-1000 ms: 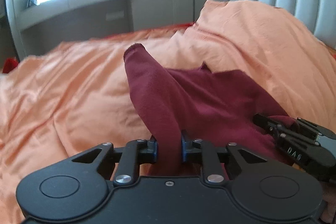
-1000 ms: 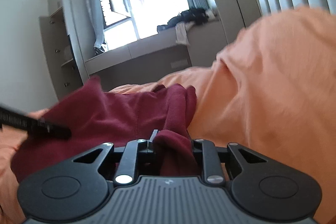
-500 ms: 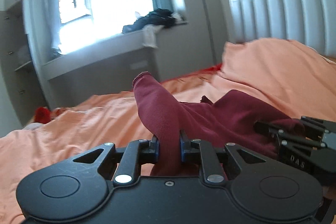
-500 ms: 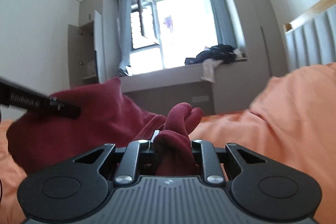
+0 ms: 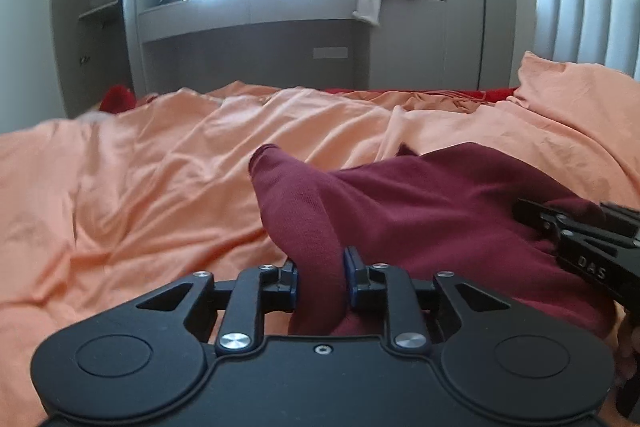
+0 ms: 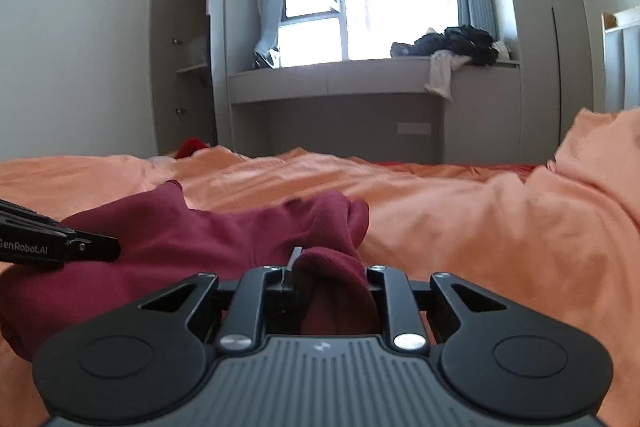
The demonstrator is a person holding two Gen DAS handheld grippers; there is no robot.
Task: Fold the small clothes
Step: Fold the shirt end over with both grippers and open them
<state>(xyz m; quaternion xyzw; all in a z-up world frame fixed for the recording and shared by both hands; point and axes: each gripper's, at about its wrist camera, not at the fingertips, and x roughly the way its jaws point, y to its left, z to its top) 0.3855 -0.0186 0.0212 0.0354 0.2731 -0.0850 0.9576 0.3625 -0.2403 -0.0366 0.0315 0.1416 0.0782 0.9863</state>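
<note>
A maroon garment (image 5: 440,211) lies bunched on the orange bed cover (image 5: 160,167). My left gripper (image 5: 320,267) has a rolled fold of it between its blue pads; the jaws are opening, and the cloth still fills the gap. The right gripper (image 5: 580,239) shows at that view's right edge, on the garment's other side. In the right wrist view my right gripper (image 6: 332,267) pinches another bunch of the maroon garment (image 6: 200,235), its jaws easing open a little. The left gripper (image 6: 60,247) pokes in from the left over the cloth.
Rumpled orange bed cover (image 6: 480,227) spreads all round. A grey padded headboard (image 5: 588,23) stands at the right. Beyond the bed are a window ledge with a dark clothes pile (image 6: 456,43), open wardrobe shelves (image 6: 188,59) and a red item (image 5: 118,99).
Both grippers have carried the maroon garment sideways across the bed, away from the headboard and towards the window wall. The left pads stand slightly wider on the fold.
</note>
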